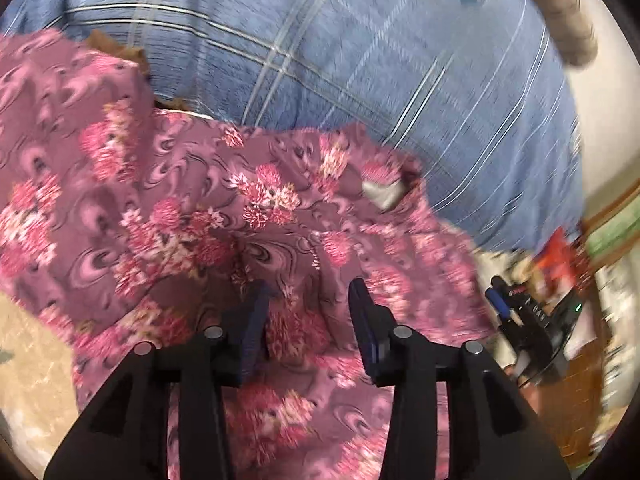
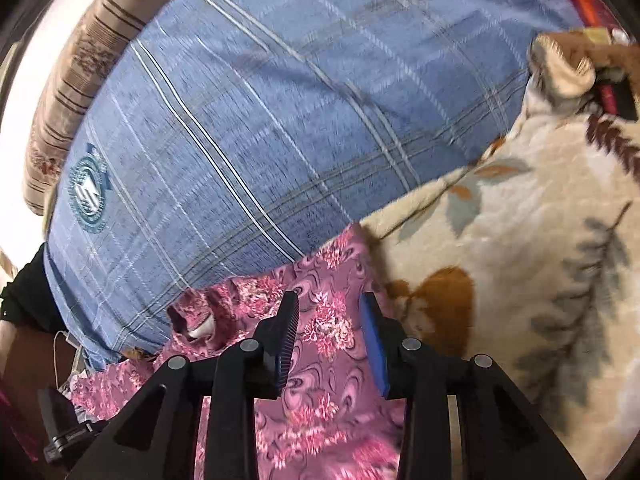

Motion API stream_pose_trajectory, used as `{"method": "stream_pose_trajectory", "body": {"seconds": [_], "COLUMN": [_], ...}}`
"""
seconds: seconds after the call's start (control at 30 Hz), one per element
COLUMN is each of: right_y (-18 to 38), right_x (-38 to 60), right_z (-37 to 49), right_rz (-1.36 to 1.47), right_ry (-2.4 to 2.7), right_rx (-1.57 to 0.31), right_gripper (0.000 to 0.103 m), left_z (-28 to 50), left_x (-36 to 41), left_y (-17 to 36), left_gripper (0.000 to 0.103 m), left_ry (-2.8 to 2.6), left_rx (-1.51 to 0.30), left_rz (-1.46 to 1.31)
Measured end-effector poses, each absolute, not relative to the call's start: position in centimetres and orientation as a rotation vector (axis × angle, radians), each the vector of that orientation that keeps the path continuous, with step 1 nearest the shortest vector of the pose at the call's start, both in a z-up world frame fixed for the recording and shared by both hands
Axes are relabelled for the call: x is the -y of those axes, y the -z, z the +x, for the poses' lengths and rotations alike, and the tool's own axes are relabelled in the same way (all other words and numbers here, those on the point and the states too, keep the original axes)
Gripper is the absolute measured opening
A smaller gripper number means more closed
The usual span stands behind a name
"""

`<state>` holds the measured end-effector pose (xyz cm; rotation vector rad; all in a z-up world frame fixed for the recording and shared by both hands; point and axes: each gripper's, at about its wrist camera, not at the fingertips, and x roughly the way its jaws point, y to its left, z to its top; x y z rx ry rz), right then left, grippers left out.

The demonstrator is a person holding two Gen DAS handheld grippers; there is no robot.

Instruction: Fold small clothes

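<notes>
Blue plaid bedsheet (image 2: 280,112), pink floral garment (image 1: 208,208) spread on it; cream leaf-patterned blanket (image 2: 520,260) alongside, touching the garment

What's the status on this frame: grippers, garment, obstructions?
Left gripper open over pink floral garment, nothing pinched. Right gripper open above the same cloth. Garment rumpled, unfolded, against blue checked pillow. No obstruction seen.

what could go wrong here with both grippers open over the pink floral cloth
Both the left gripper and right gripper are open over the pink floral cloth, so its fold may slump. Closing now could also snag the blue checked sheet beneath. The blurred views make aiming harder.
</notes>
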<state>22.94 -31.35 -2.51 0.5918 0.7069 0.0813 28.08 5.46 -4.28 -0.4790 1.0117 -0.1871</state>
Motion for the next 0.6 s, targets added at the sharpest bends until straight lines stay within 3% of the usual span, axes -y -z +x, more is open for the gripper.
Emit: {"method": "stream_pose_trajectory", "body": {"seconds": [0.1,0.27,0.47,0.6], "right_y": [6.3,6.4,4.0,5.5], "right_x": [31.7,32.7,29.5,24.5], "right_z": [23.8,23.7,21.8,21.5], "right_rz": [0.554,0.627,0.52,0.406], "right_ry": [0.022,0.025,-0.026,-0.143], "right_rx": [-0.771,-0.759,-0.713,-0.852], "right_gripper": [0.029,0.029,0.031,0.035], "left_z": [29.2,28.6,26.3,26.2], "left_x": [-4.5,-4.4,-7.5,-6.8], "left_y": [7.4,6.5,4.8,6.4], "left_gripper": [0.04,0.042,0.044,0.044], "left_ry": [0.138,0.144,0.142,0.115], "left_rx": [-1.065,-1.034,-1.02,-1.093], "left_rz": [-0.421,-0.398,-0.486,-0.427]}}
